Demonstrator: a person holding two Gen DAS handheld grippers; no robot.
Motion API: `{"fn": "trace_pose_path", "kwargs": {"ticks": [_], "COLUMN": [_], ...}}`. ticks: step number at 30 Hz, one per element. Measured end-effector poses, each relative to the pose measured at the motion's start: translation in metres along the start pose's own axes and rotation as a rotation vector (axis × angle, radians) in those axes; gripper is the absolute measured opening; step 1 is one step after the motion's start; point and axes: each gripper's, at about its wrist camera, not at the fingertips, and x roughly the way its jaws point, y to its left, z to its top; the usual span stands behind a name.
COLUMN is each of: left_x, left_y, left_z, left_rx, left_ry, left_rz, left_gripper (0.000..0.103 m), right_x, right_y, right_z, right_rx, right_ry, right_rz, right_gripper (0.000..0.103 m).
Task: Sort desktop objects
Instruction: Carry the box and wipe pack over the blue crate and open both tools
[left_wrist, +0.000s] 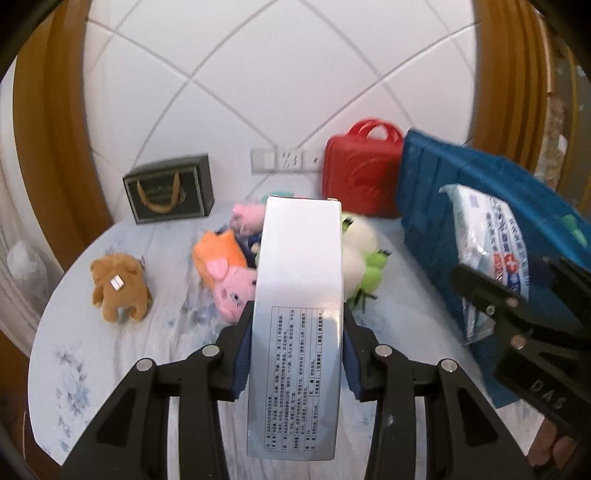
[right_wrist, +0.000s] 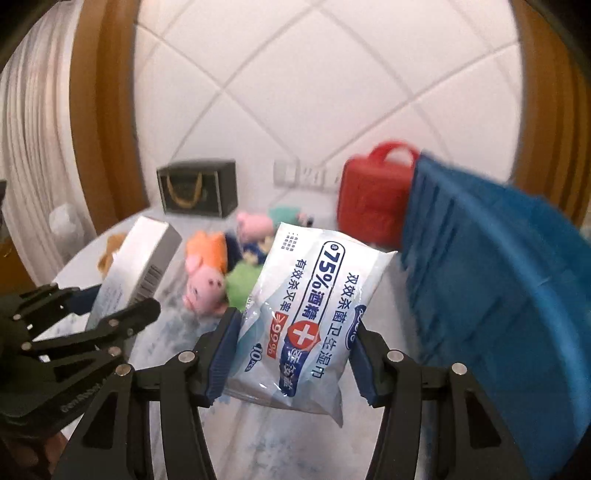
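Tilting downward above the table (left_wrist: 110, 369), left gripper (left_wrist: 295, 332) clamps silver box (left_wrist: 299, 280); right gripper (right_wrist: 291, 343) grasps wipes pack (right_wrist: 306, 314).

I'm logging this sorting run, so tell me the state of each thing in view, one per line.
Left gripper: shut on white box.
White box: held off the table, closed.
Right gripper: shut on wipes pack.
Wipes pack: held in the air, sealed.
Blue basket: tilted beside the pack.
Red case: upright, closed.
Dark bag: standing upright.
Brown plush: lying on the table.
Pig plush: lying on its side.
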Motion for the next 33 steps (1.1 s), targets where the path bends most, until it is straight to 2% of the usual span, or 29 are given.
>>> {"fn": "trace_pose_path", "kwargs": {"ticks": [5,10,15,20,24,27,33], "left_x": [-0.047,-0.080,-0.095,-0.104,-0.099,-0.087,-0.059], "left_y": [-0.025,-0.067,-0.132,-0.223,-0.301,-0.352,-0.414], "left_z": [0.012,0.023,0.031,0.047,0.059,0.066,0.062], "left_rx": [0.025,0.065,0.087,0.088,0.107,0.109,0.148], "left_ry": [-0.089,-0.160,-0.210,-0.270,-0.281,-0.247,-0.161], "left_rz": [-0.041,-0.083,-0.129,-0.157,-0.157,-0.166,-0.117], "left_gripper": [0.041,0.041,0.041,0.041,0.041,0.041,0.041], "right_x": [-0.062,-0.108,-0.147,-0.173,-0.187,-0.187,-0.179], "right_y": [-0.014,-0.046,-0.103,-0.183,-0.261,-0.311,-0.371], "right_z": [0.009,0.014,0.009,-0.002,-0.016,-0.023,-0.042], "right_rx": [0.009,0.025,0.045,0.040,0.068,0.070,0.064], "right_ry": [-0.077,-0.150,-0.198,-0.231,-0.226,-0.197,-0.169], "right_rz": [-0.058,-0.135,-0.193,-0.233,-0.229,-0.246,-0.267], "right_gripper": [0.055,0.055,0.055,0.055,0.055,0.055,0.055]}}
